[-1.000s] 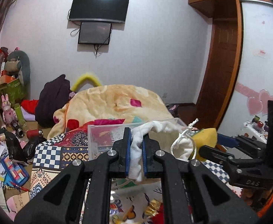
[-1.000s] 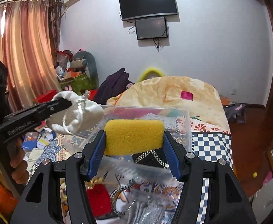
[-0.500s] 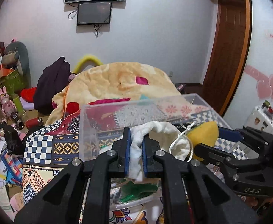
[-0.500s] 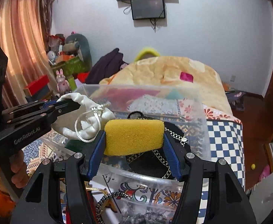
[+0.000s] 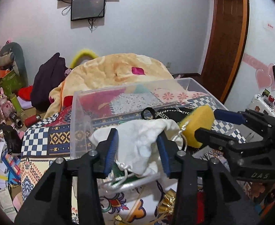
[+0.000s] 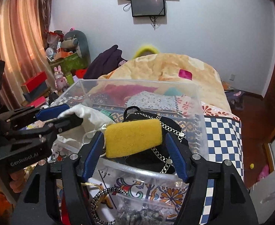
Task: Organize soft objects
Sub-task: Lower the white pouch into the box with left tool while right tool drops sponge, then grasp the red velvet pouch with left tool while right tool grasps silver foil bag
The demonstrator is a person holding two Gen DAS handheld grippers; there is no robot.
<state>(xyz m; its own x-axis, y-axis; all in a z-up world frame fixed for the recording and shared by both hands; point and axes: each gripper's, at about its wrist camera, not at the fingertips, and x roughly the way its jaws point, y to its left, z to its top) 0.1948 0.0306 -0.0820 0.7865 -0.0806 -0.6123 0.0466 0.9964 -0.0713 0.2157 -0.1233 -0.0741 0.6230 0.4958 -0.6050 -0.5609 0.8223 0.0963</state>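
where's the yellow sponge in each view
Left wrist view: the yellow sponge sits right of centre, between the fingers of the right hand-held gripper, beside the white pouch.
Right wrist view: the sponge is at centre, over the black bag.
Shared landmark: the clear plastic box under both.

The yellow sponge (image 6: 133, 138) is porous and matt. The white pouch (image 5: 143, 142) is soft cloth, and the storage bin (image 6: 199, 112) is clear glossy plastic. Gripper pads (image 6: 176, 158) look ribbed.
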